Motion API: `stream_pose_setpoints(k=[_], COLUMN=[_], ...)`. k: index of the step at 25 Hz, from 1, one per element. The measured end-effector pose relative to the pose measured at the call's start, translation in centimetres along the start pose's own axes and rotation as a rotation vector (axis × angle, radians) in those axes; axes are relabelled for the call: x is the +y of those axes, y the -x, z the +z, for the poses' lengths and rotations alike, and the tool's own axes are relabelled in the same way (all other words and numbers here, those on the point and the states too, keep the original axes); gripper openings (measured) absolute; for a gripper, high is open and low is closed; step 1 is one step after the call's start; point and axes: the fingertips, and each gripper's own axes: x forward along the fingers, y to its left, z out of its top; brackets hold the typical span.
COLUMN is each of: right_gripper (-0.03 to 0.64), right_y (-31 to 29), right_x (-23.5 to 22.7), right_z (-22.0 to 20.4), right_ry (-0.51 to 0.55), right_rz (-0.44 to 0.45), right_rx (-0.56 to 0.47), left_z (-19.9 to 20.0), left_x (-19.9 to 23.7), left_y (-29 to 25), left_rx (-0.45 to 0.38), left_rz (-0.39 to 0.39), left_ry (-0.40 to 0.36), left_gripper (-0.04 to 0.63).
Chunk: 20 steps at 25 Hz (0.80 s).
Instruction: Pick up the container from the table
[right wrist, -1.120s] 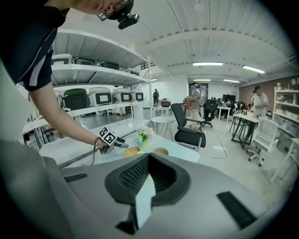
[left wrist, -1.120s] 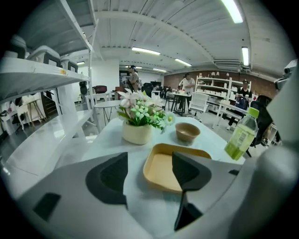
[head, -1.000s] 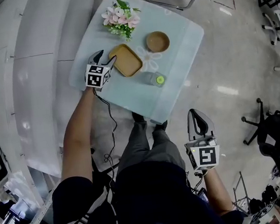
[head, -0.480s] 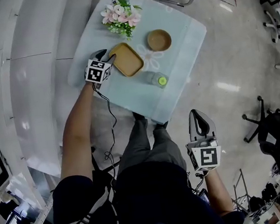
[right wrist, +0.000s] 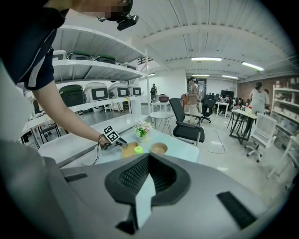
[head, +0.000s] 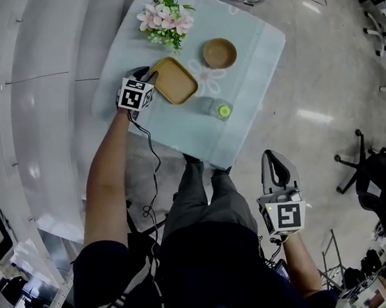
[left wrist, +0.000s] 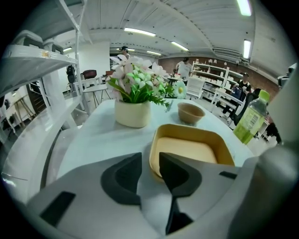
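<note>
left gripper (left wrist: 150, 162): its own view shows the two dark pads (left wrist: 122, 176) a narrow gap apart, set astride the near wall of the container (left wrist: 191, 149). the right pad lies over the inside of the rim. a sliver of table (left wrist: 88, 135) shows between the left pad and the outside of the wall, so we record the claw as slightly open and not pressed onto anything. the container, a shallow tan tray with rounded corners, sits flat on the table.

the head view cannot confirm that gap. there we see only the marker cube (head: 134, 95) and the jaw tips at the container's left corner. it does give the layout: the container lies near the table's left edge, the flowers (head: 165, 21) beyond it, the round bowl (head: 219, 53) to its far right, and the bottle (head: 221, 110) with a green cap nearer the person.

the left gripper view adds what the head view lacks: the flowers stand in a cream pot, the bottle carries a green label, and people and shelving fill the room behind.

right gripper (right wrist: 147, 156): its own view shows the pads meeting at the tips with nothing between them. the head view places it low beside the person's right leg, over the floor, well apart from the table. only this gripper's view shows the table side-on from afar, with the person's bare forearm (right wrist: 65, 121) reaching to the container.
</note>
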Motion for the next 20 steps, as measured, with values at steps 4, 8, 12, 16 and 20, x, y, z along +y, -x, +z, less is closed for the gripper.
stream_pose_setpoints(k=[4,8,12,16,20], right_gripper=[0.0,0.0,0.0,0.0,0.0], right_y=[-0.07,-0.15,-0.08,-0.09,0.01], right_x=[0.22,0.12,0.14,0.37,0.38], right_z=[0.13,0.08,-0.08,0.29,0.17], right_ry=[0.0,-0.006,0.003,-0.007,-0.009], right_rz=[0.001,-0.004,-0.001,0.001,0.002], right_rx=[-0.003,0.0,0.005,-0.008,-0.007], left_z=[0.03,0.05,0.09,0.1,-0.12], left_x=[-0.1,-0.25,-0.16,-0.19,-0.13], left_y=[-0.16,-0.44,-0.49,-0.49,-0.25], left_rx=[0.006,0.015,0.012,0.02,0.027], left_rz=[-0.004,-0.01,-0.006,0.0,0.01], left_ry=[-0.001,-0.013,0.003,-0.001,0.01], left_gripper=[0.091,0.055,0.038,0.031,0.025])
